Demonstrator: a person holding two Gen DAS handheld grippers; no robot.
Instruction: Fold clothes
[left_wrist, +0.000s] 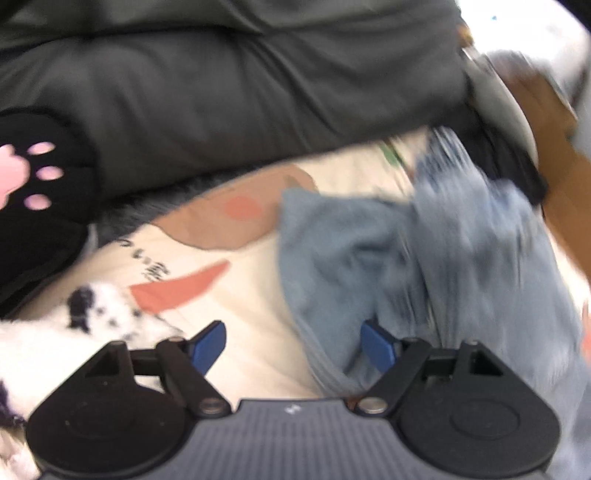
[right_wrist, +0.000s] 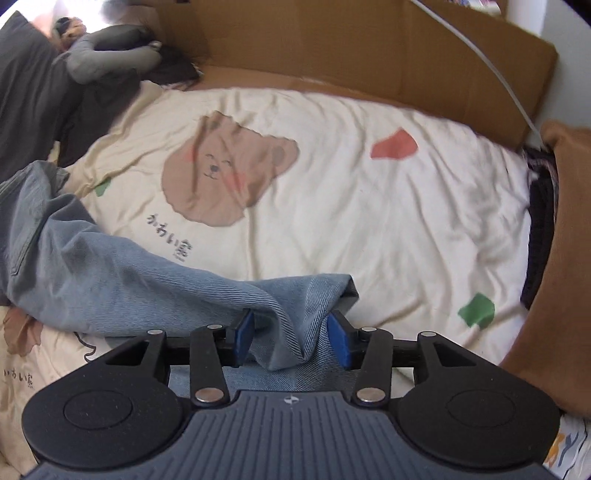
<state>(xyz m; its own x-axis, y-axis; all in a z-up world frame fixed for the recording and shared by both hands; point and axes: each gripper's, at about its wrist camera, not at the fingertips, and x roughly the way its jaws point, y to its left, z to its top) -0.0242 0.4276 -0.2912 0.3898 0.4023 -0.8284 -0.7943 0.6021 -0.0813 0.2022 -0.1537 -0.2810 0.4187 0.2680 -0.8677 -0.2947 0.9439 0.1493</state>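
Bed w/ cream cotton sheet, printed brown bear faces + red/green patches; brown cardboard panel stood along far edge, dark grey bedding heaped at one side.

Light-blue denim jeans lay rumpled across near-left part of sheet, not flat, no clean fold line visible.

R gripper: blue fingers part-closed around a bunched hem end of the jeans, cloth pinched up between them. Judged: holding an end to pull the leg straight or carry it over.

L gripper: fingers wide, nothing between them; right-hand finger touching or just beside denim edge. L view motion-blurred, so contact uncertain. Judged: positioned to take a second hold.

Black cushion w/ pink paw print at sheet's edge, apart from jeans.

Fold stage: can't tell.
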